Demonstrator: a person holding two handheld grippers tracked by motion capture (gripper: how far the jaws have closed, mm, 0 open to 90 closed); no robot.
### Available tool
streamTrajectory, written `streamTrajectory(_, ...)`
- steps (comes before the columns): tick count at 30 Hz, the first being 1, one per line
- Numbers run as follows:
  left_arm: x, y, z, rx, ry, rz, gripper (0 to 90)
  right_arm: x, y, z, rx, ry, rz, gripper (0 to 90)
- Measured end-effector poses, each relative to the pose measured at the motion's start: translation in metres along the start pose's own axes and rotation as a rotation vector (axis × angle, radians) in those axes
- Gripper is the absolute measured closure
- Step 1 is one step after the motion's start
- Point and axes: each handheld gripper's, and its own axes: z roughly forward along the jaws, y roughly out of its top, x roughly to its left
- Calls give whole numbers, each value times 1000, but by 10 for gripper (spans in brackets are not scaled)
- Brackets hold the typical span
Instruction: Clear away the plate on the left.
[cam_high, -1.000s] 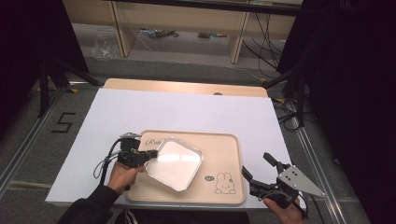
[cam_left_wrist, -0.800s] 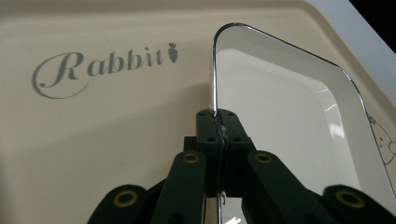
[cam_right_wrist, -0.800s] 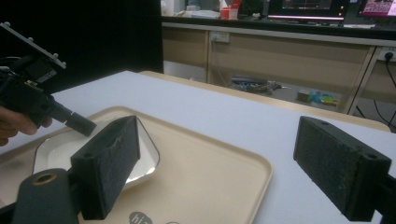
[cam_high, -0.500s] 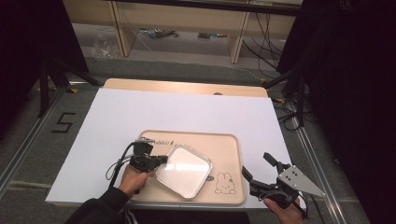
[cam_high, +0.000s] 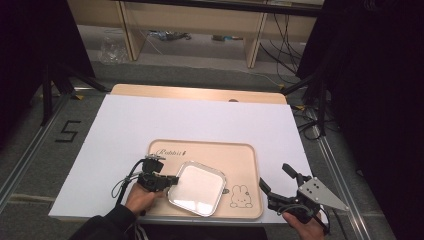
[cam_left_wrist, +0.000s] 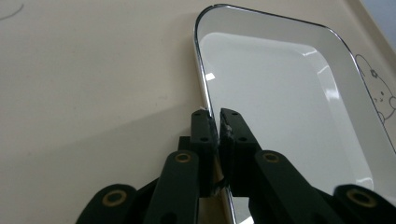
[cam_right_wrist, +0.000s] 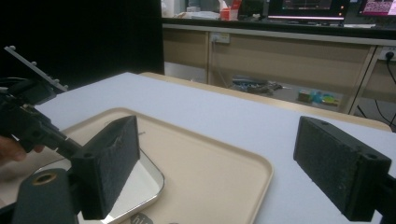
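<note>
My left gripper (cam_left_wrist: 215, 123) is matte black, its linkage arms pinned with brass-ringed rivets and small screws behind the jaws, a thin black cable looping off it. My right gripper (cam_high: 279, 185) carries a grey three-cornered plate dotted with holes and wears coarse black pads. A dark sleeve (cam_high: 107, 225) covers my left forearm.

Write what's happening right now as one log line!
left gripper: jaws just easing open, rim of metal tray between | right gripper: open, empty | metal tray: on beige tray
</note>
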Motion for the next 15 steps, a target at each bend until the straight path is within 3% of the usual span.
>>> streamTrajectory(1, -1, -1, 0, -1, -2, -6, 831, 0, 0, 0, -1, 0, 2, 152)
streamTrajectory(2, -2, -3, -1, -3, 3, -19, 828, 2, 0, 1, 3, 12, 34, 152)
streamTrajectory(3, -2, -4, -3, 7, 2, -9, 824, 0, 0, 0, 0, 4, 8, 152)
streamTrajectory(5, -5, -8, -5, 16, 0, -9, 809, 0, 0, 0, -2, -2, 2, 152)
streamTrajectory(7, -7, -13, -8, 24, -5, -9, 801, 2, -1, 1, 1, 12, 33, 152)
streamTrajectory(12, -15, -25, -14, 24, -13, -23, 800, 2, 0, 1, 4, 10, 38, 152)
streamTrajectory(15, -20, -31, -16, 36, -23, -8, 783, 2, 0, 1, 5, 9, 37, 152)
